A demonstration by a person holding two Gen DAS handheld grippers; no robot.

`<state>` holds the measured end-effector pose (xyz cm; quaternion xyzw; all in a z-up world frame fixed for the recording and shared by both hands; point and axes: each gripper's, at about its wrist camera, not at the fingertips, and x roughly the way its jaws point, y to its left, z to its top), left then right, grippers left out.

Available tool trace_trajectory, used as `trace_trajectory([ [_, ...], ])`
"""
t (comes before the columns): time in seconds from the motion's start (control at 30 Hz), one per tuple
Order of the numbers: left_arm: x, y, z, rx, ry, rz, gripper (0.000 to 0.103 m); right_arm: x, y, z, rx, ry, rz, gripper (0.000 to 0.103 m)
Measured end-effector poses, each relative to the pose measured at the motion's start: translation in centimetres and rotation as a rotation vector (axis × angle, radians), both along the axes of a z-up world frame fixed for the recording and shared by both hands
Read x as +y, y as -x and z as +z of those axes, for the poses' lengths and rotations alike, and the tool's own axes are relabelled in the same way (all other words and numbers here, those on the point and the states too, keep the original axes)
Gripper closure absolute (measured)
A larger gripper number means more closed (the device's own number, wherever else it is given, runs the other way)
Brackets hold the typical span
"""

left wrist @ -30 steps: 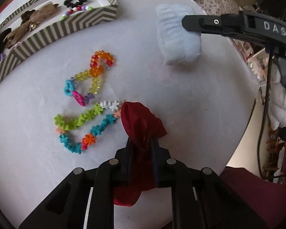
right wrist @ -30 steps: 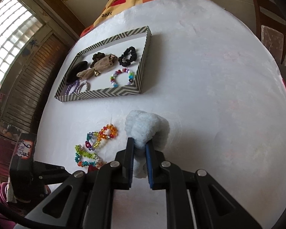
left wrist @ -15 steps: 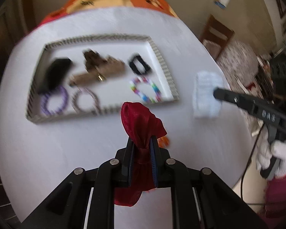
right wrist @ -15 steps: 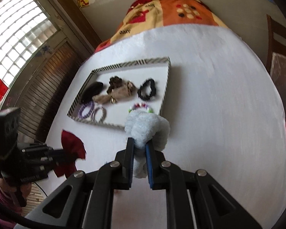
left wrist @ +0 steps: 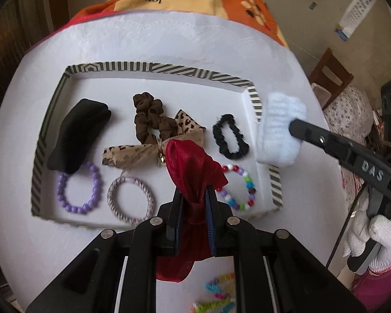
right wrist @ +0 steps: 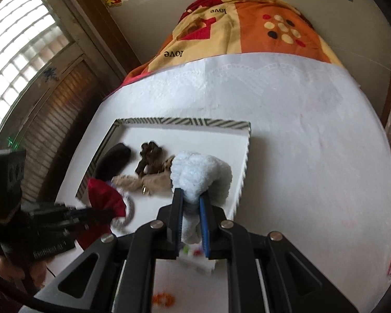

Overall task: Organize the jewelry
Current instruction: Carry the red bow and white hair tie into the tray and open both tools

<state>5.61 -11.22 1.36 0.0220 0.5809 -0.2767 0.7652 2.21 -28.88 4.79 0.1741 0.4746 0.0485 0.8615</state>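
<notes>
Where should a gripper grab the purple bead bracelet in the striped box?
Probably from straight above, pinching across the beads on the lower curve of the purple bead bracelet. It lies flat as an open ring, so one finger can drop inside the loop. Its upper edge sits against the black hair piece, so that side looks crowded.

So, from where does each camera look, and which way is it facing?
Left wrist: sits on the left gripper, looking down over the striped tray; its fingers clamp a red scrunchie; a white-gloved hand shows at right.
Right wrist: sits on the right gripper, looking down across the white table toward the tray; its fingers clamp a pale blue scrunchie.
Shared: tray, both scrunchies, and each view shows the other gripper.
</notes>
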Motion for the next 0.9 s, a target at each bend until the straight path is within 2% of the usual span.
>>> trace_trajectory([
  [0.3, -1.4, -2.4, -2.4, 0.023, -0.037, 0.022, 0.096, -0.7, -7.5, -4.5, 0.043, -0.045, 0.0, 0.091],
  [0.53, -2.1, -2.7, -3.5, 0.014, -0.07, 0.03, 0.096, -1.0, -10.2, -7.8, 0.067, -0.074, -0.022, 0.089],
  [0.63, -2.2, -2.9, -3.7, 0.001, -0.078, 0.035, 0.096, -1.1, -10.4, -8.1, 0.069, -0.072, -0.022, 0.081],
  [0.67, -2.2, -2.9, -3.8, 0.0, -0.081, 0.036, 0.095, -1.1, -10.3, -8.1, 0.074, -0.064, -0.021, 0.072],
  [0.7, -2.3, -2.9, -3.8, -0.001, -0.081, 0.037, 0.089, -1.1, -10.2, -7.9, 0.08, -0.057, -0.021, 0.067],
  [0.73, -2.3, -2.9, -3.8, -0.003, -0.074, 0.037, 0.086, -1.2, -10.0, -7.7, 0.075, -0.063, -0.022, 0.056],
  [0.83, -2.4, -2.9, -3.6, -0.003, -0.064, 0.037, 0.084, -1.6, -8.8, -6.5, 0.037, -0.092, -0.022, 0.053],
  [0.87, -2.4, -2.8, -3.5, -0.007, -0.064, 0.039, 0.082, -1.7, -8.6, -6.1, 0.032, -0.093, -0.024, 0.052],
  [0.9, -2.2, -2.7, -3.3, -0.013, -0.064, 0.041, 0.076, -1.7, -8.1, -5.7, 0.028, -0.094, -0.024, 0.052],
])
